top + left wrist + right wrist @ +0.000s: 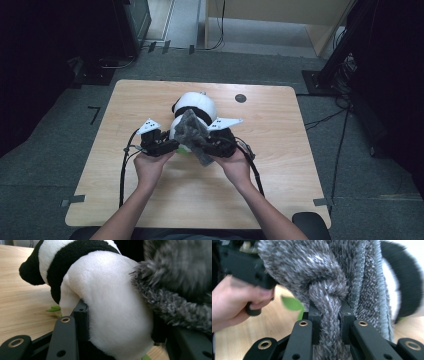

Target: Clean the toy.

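Right gripper view showed the right gripper (329, 322) with its two black fingers (315, 320) clenched on a thick twist of a grey scarf (329, 290), a shaggy, flecked pile fabric with one ribbed edge running down beside the twist. Just past the scarf sat the plush panda (404, 285), soft and short-furred, white with black bands. To one side, a hand (234, 300) gripped the black body of the other tool above pale wood, and a small green leaf shape (292, 303) lay near the toy.

Left gripper view showed the left gripper (120, 322) with its two black fingers (82, 315) grasping the panda's (110, 302) rounded white underside, the plush bulging between them. The scarf's (175, 285) fuzzy grey edge lay against the panda's far side. Green leaf tips (53, 308) poked out beneath the toy, resting on the wood.

High view showed the one panda (196, 107) standing near the middle of the surface (280, 165), a light wooden rectangle with rounded corners. The one scarf (192, 135) was draped over its near side. The left gripper (167, 145) met the toy from the left and the right gripper (200, 145) from the right, each held in one hand and each topped by one grey three-cornered plate. One small dark disc (240, 98) lay on the surface beyond the panda, well apart from it.
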The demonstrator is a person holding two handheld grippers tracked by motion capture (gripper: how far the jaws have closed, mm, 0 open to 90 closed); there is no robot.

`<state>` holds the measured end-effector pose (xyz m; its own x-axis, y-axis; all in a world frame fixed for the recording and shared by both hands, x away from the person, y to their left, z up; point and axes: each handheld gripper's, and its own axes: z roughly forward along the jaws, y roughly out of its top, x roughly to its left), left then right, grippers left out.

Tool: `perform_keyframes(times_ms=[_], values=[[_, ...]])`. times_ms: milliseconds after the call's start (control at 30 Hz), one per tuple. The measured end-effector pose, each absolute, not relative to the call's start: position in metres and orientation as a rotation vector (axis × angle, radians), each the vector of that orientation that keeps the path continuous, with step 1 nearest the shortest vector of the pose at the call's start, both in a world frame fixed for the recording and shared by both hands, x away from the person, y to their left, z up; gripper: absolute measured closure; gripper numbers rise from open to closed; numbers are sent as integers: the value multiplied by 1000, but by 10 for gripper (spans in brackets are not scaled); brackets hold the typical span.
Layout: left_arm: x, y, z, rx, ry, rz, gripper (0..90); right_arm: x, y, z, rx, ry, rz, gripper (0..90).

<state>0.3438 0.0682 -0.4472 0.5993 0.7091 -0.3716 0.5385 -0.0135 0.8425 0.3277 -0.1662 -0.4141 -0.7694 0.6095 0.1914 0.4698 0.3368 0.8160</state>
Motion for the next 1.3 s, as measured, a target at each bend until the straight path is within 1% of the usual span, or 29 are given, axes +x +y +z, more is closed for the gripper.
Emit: perform_keyframes(times_ms=[200,300,333,367,400,533,567,867,1067,1300], values=[[348,75,-449,1644,1094,135,474,319,-149,-429,920,2472,1365,778],[349,81,-446,1581,1094,89,473,313,-137,-446,887,2579,1311,779],[349,81,-446,1581,1094,89,472,313,-137,-446,887,2579,1311,779],[348,83,-442,1551,1068,70,472,309,-129,-457,855,2616,1178,780],[347,83,-439,1554,1050,78,471,309,-129,-461,859,2609,1166,781],[345,83,-435,1572,1029,98,470,318,-138,-463,917,2578,1206,782],[346,86,-436,1574,1031,88,470,324,-148,-460,946,2561,1215,781],[349,95,-438,1564,1042,77,468,340,-175,-460,1015,2508,1182,780],[348,100,-439,1577,1027,110,468,349,-195,-454,1093,2448,1172,780],[348,101,-440,1648,1013,161,467,357,-222,-443,1182,2366,1198,778]])
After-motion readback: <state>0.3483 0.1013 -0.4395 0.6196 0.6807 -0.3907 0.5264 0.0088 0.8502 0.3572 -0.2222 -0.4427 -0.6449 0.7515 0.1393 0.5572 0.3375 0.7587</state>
